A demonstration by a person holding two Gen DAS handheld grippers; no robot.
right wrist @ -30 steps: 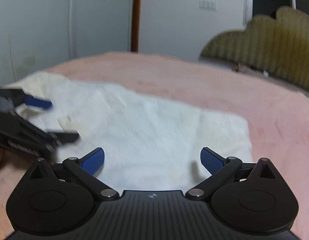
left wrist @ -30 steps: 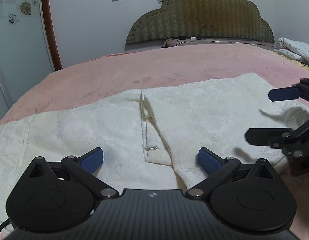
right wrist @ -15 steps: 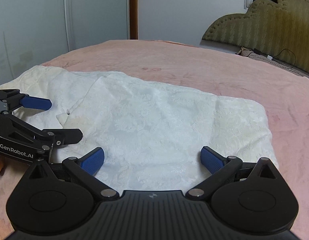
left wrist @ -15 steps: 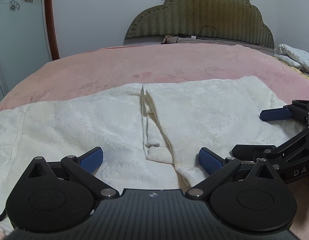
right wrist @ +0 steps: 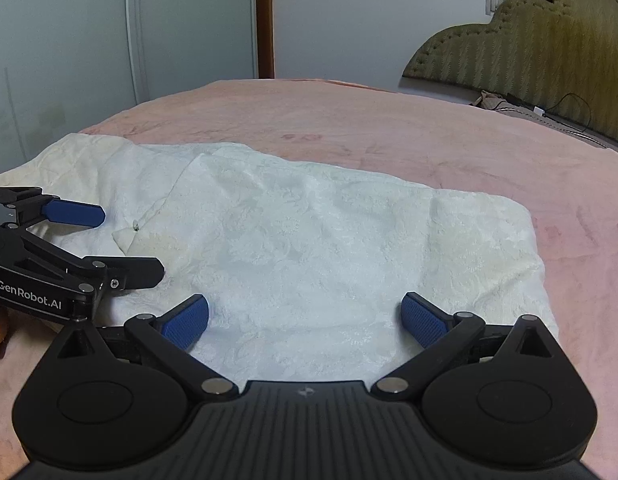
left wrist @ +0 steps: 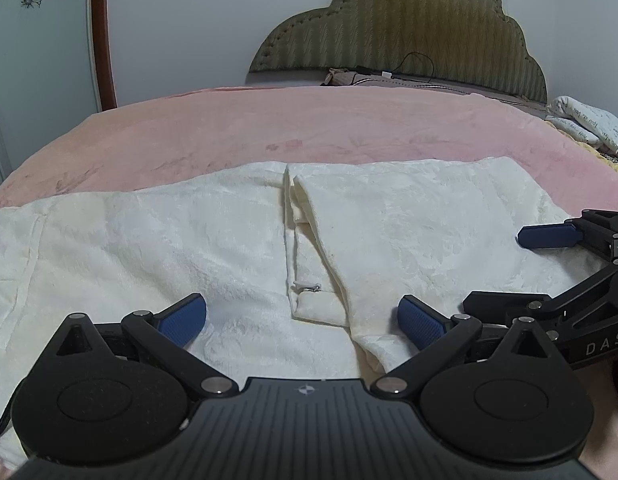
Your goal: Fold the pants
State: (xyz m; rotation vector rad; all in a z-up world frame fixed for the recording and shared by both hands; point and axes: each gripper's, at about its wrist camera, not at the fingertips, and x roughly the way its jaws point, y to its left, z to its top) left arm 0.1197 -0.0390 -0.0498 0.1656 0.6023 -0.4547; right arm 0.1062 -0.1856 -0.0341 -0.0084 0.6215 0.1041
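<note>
White textured pants [left wrist: 189, 240] lie flat across the pink bed, with one part folded over on the right [left wrist: 429, 220]; they also show in the right wrist view [right wrist: 329, 240]. My left gripper [left wrist: 303, 318] is open and empty, low over the near edge at the fold's corner. My right gripper [right wrist: 305, 318] is open and empty over the near edge of the folded part. Each gripper shows in the other's view, the right one [left wrist: 521, 268] at the right edge and the left one [right wrist: 129, 240] at the left edge, both open.
The pink blanket [left wrist: 309, 132] covers the bed beyond the pants. An olive padded headboard [left wrist: 409, 28] stands at the back with a cable on it. A patterned pillow [left wrist: 589, 124] lies at far right. A wardrobe [right wrist: 109, 40] stands at the left.
Both grippers have come lower and closer to the near edge of the pants, and closer to each other. Both stay open and empty. The pants have not moved.
</note>
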